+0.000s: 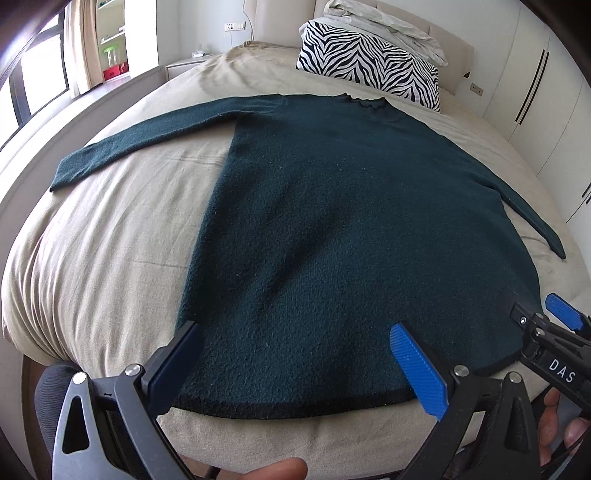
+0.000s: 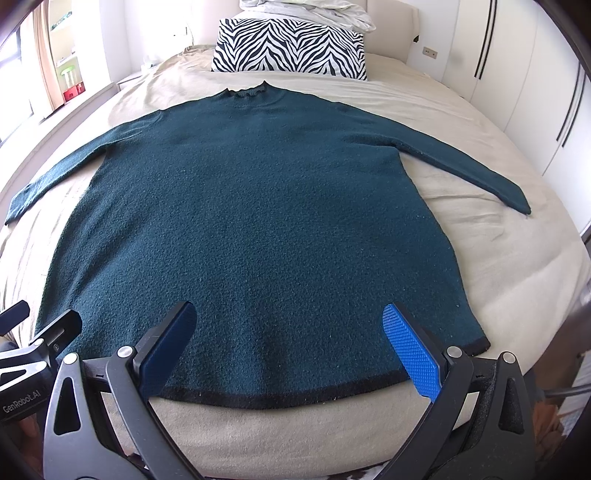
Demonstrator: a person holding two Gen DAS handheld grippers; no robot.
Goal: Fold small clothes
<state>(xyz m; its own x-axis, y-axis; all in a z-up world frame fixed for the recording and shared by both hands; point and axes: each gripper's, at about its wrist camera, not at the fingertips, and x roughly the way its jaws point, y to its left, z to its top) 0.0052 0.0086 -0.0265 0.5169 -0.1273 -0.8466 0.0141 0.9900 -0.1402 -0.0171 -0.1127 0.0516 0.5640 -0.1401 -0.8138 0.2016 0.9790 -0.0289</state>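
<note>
A dark teal knit sweater (image 1: 332, 221) (image 2: 251, 206) lies flat on the beige bed, both sleeves spread out and its black-edged hem toward me. My left gripper (image 1: 295, 354) hovers open over the hem's left part, nothing between its blue pads. My right gripper (image 2: 290, 339) stands open above the hem's middle, also holding nothing. The right gripper's tip (image 1: 554, 317) shows at the right edge of the left wrist view; the left gripper's tip (image 2: 44, 328) shows at the left edge of the right wrist view.
A zebra-striped pillow (image 2: 288, 48) and a pile of pale bedding (image 2: 306, 9) lie at the head of the bed (image 2: 498, 251). White wardrobes (image 2: 517, 74) stand on the right, a window and shelves on the left. A hand's fingers (image 1: 277, 470) show at the bottom.
</note>
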